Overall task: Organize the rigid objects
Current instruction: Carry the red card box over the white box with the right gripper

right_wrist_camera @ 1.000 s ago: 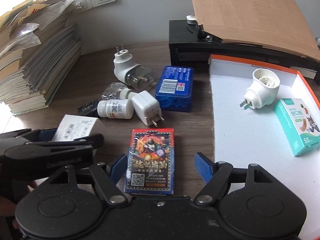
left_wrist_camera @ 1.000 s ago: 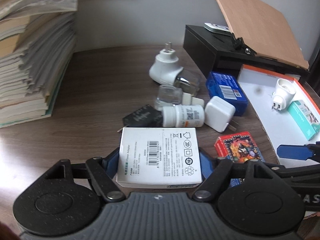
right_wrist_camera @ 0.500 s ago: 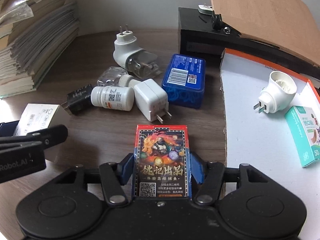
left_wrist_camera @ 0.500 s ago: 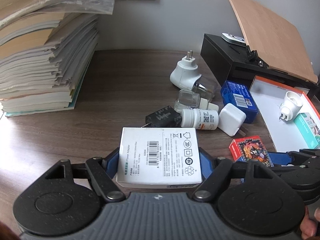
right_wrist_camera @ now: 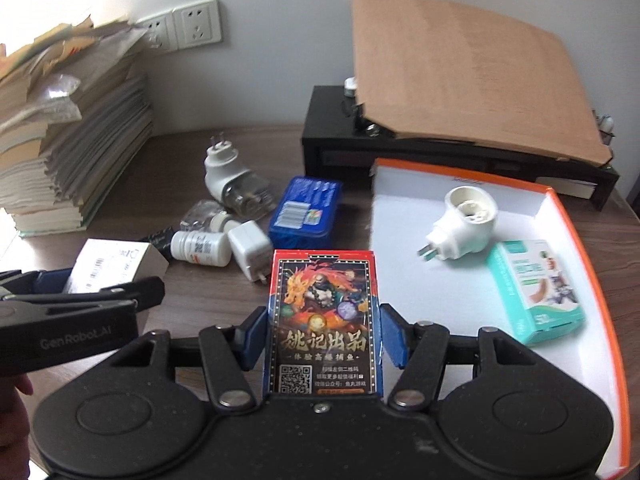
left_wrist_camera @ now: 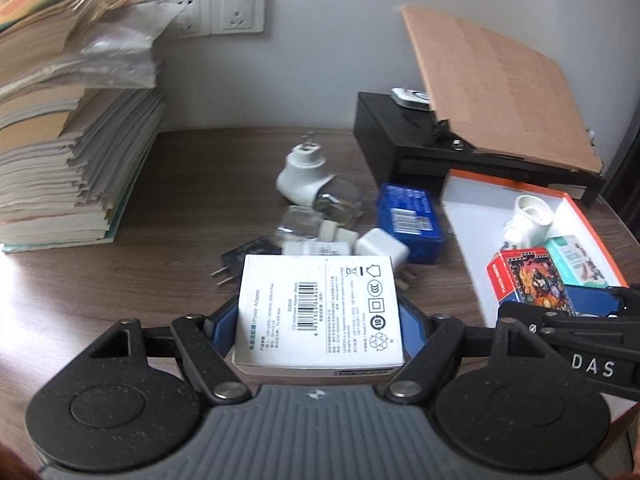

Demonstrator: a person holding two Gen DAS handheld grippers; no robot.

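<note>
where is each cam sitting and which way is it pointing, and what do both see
Left wrist: sits on the left gripper, facing forward over the dark wooden table toward the wall; its blue fingers clamp a white power-adapter box; the right gripper enters at right.
Right wrist: sits on the right gripper, facing the same wall and the orange-rimmed white tray; its fingers clamp a red-and-blue card box; the left gripper enters at left.
Shared: both boxes, tray, blue tin.
</note>
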